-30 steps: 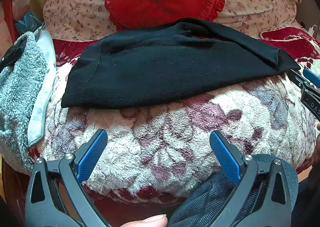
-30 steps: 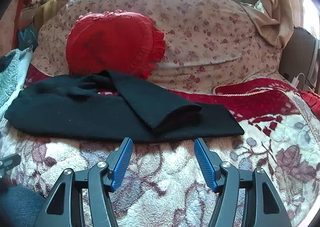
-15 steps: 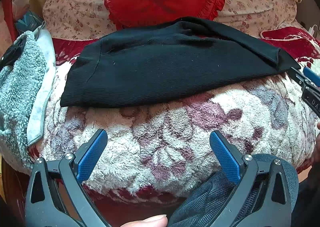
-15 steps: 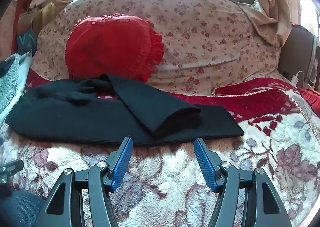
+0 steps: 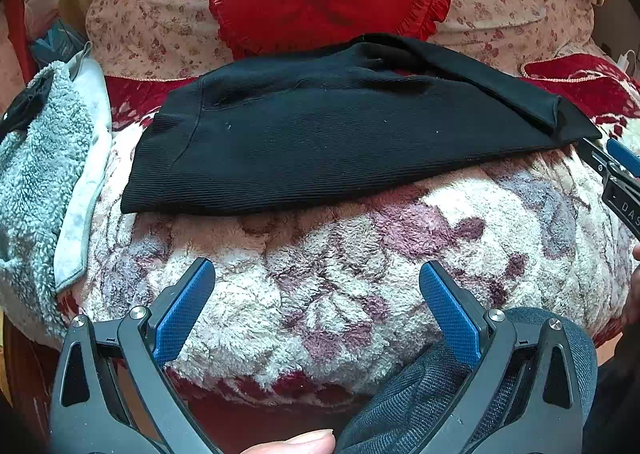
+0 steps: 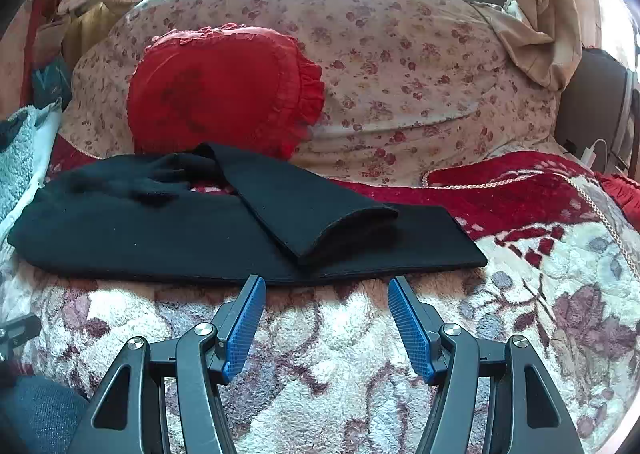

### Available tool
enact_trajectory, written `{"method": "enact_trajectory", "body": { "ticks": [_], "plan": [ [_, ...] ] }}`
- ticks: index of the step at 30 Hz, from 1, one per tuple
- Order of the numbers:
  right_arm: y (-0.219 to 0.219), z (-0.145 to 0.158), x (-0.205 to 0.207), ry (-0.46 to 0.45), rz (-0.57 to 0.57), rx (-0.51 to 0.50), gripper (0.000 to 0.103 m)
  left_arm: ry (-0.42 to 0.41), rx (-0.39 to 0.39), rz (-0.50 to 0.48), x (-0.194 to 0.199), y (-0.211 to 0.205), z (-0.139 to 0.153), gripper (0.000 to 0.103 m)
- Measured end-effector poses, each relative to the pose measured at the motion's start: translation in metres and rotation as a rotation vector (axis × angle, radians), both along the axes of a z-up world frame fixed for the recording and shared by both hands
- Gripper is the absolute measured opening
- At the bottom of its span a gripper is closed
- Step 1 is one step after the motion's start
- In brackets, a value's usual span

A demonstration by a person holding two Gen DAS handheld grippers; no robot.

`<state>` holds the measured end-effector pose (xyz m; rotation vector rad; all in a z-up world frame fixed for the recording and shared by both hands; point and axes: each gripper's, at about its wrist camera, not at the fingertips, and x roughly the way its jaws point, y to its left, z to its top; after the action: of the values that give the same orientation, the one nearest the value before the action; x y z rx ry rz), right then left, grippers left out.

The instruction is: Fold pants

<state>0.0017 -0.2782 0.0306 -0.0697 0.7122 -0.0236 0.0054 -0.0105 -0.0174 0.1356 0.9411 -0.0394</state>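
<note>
The black pants [image 5: 320, 142] lie flat across the middle of both views on a fluffy flowered blanket [image 5: 320, 274] that covers the bed. They stretch from left to right, with one leg folded back over the other so that its cuff opening [image 6: 352, 226] rests on top, just right of center in the right wrist view.

The left tongs [image 5: 316, 278] sit at the bottom of the left wrist view, spread wide with nothing between the blue pads [image 5: 184, 310]. The pants lie above them in the frame, well apart, with a band of bare blanket in between.

The right tongs [image 6: 326, 286] are also open and hold nothing. Their tips come close to the near edge of the pants, just below the folded cuff, but do not touch it. In the left wrist view the right tongs show at the right edge of the frame, next to the cuff end of the pants.

A red heart-shaped pillow [image 6: 224, 90] leans behind the pants against a large flowered cushion [image 6: 400, 54]. A pale blue fleece [image 5: 36, 174] lies at the left edge.

A thumb tip [image 5: 296, 442] shows at the bottom of the left wrist view.
</note>
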Motion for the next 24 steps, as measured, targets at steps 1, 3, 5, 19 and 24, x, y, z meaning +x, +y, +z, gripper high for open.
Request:
{"method": "enact_trajectory", "body": {
  "ticks": [1,3,5,19,24],
  "plan": [
    [-0.0002,-0.0013,0.0002,-0.001,-0.001,-0.001,0.062,0.000,0.000,-0.001,0.0003,0.0004,0.0003,0.102],
    [-0.0005,-0.0062,0.0015,0.010,-0.004,-0.008,0.062,-0.002,-0.001,0.001,-0.0004,0.0006,0.0002,0.102],
    [-0.0023,-0.0084,0.0021,0.019,-0.007,-0.004,0.062,0.000,0.000,0.000,-0.0001,0.0008,0.0002,0.102],
    [-0.0086,-0.0097,0.0004,0.015,-0.019,-0.003,0.062,0.006,0.000,-0.001,0.0010,-0.0002,-0.0001,0.102],
    [-0.0093,-0.0102,0.0000,0.015,-0.019,-0.003,0.062,0.007,0.000,-0.001,0.0015,0.0003,0.0001,0.102]
  ]
}}
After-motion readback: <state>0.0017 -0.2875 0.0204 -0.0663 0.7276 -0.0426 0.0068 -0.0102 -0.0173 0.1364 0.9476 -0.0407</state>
